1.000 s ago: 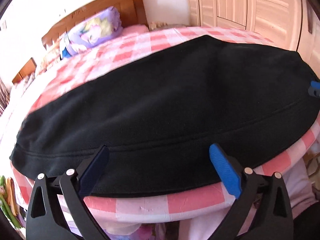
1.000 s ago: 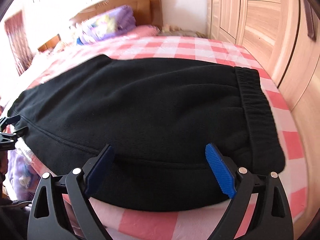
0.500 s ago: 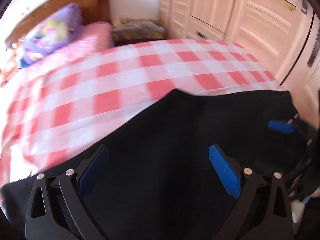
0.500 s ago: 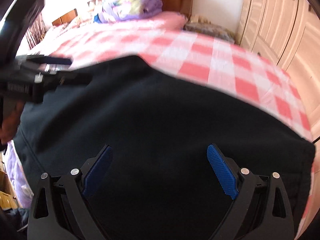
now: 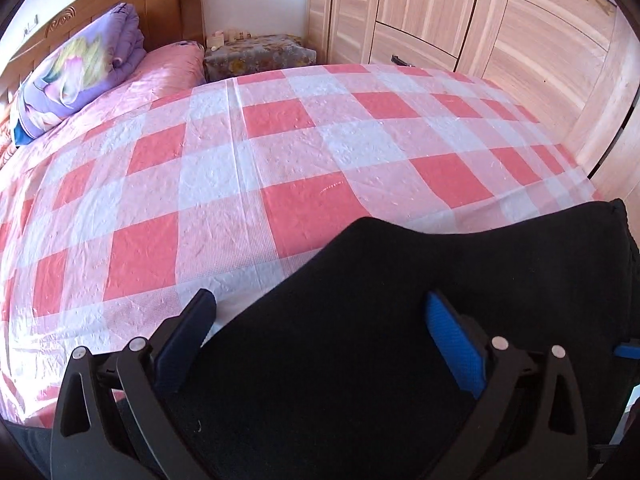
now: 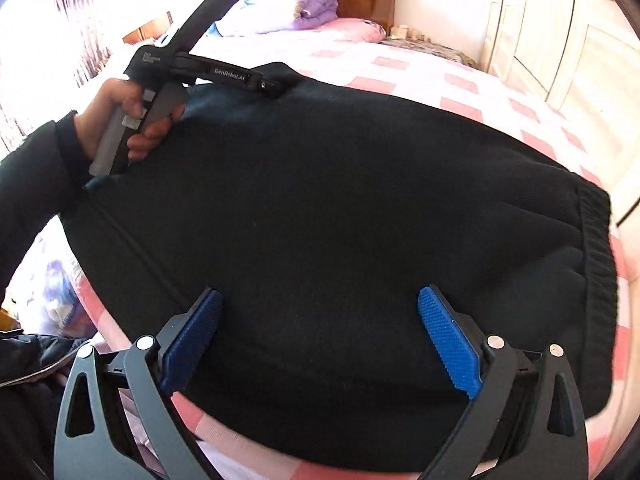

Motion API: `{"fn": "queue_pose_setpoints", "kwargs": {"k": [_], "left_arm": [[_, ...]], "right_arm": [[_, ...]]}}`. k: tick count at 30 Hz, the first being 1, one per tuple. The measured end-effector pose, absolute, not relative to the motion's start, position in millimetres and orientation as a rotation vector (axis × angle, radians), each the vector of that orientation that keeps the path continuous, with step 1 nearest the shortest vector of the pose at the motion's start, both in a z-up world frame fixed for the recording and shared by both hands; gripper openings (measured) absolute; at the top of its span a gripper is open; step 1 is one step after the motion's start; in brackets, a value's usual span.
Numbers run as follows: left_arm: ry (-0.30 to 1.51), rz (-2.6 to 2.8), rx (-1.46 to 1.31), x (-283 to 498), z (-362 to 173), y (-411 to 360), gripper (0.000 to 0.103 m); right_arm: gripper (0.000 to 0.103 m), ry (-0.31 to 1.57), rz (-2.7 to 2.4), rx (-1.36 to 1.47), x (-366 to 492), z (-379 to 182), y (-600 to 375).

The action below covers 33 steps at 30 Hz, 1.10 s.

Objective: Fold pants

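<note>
The black pants [image 6: 340, 220] lie as a broad folded bundle on the bed [image 5: 280, 152], near its front edge, filling the centre of the right wrist view; the ribbed waistband [image 6: 596, 280] runs down the right side of that frame. In the left wrist view the pants occupy the lower right, with checked sheet open across the rest of the frame.

Step in hand (judged from the layout): a fold has been laid over, and both tools are between grasps.

1. The right hand-held gripper [image 6: 320, 344] hovers above the near part of the bundle. Its jaws stand wide and are opening slightly further; fabric shows between them, but the pads do not press on it.
2. The left hand-held gripper [image 5: 320, 344] has its jaws wide apart over the left edge of the fabric, gripping nothing. In the right wrist view it appears at upper left, held by the person's hand [image 6: 120, 120] at the far left corner of the bundle.

The next move probably calls for each tool to close on an edge of the bundle, lift evenly and carry it across for another fold. Thick fabric may slip from a shallow pinch.
</note>
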<state>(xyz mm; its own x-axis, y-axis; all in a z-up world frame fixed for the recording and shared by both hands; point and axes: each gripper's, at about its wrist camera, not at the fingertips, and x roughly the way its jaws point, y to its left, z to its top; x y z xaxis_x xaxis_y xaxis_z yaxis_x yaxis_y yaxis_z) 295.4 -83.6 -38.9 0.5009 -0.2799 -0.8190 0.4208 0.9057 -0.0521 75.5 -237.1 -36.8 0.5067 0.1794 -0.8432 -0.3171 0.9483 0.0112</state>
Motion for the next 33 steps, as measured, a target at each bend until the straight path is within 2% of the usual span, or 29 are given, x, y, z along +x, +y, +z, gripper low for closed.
{"fn": "queue_pose_setpoints", "kwargs": {"k": [5, 10, 20, 24, 26, 29, 33], "left_arm": [[0.944, -0.423, 0.139, 292, -37, -80, 0.102], [0.922, -0.384, 0.154, 288, -34, -80, 0.102], [0.911, -0.370, 0.162, 287, -33, -81, 0.102], [0.748, -0.265, 0.288, 261, -11, -96, 0.101], [0.691, -0.355, 0.219, 240, 16, -103, 0.101], [0.779, -0.545, 0.183, 233, 27, -134, 0.101], [0.898, -0.678, 0.316, 226, -8, -181, 0.099]], "right_arm": [[0.095, 0.895, 0.245, -0.149, 119, -8, -217], [0.097, 0.999, 0.237, -0.216, 172, -41, -180], [0.098, 1.018, 0.366, -0.160, 75, -32, -241], [0.098, 0.907, 0.241, -0.097, 67, -3, -283], [0.098, 0.889, 0.199, -0.036, 71, 4, -303], [0.098, 0.891, 0.163, -0.044, 75, 2, -308], [0.099, 0.962, 0.174, -0.089, 77, -23, -300]]}}
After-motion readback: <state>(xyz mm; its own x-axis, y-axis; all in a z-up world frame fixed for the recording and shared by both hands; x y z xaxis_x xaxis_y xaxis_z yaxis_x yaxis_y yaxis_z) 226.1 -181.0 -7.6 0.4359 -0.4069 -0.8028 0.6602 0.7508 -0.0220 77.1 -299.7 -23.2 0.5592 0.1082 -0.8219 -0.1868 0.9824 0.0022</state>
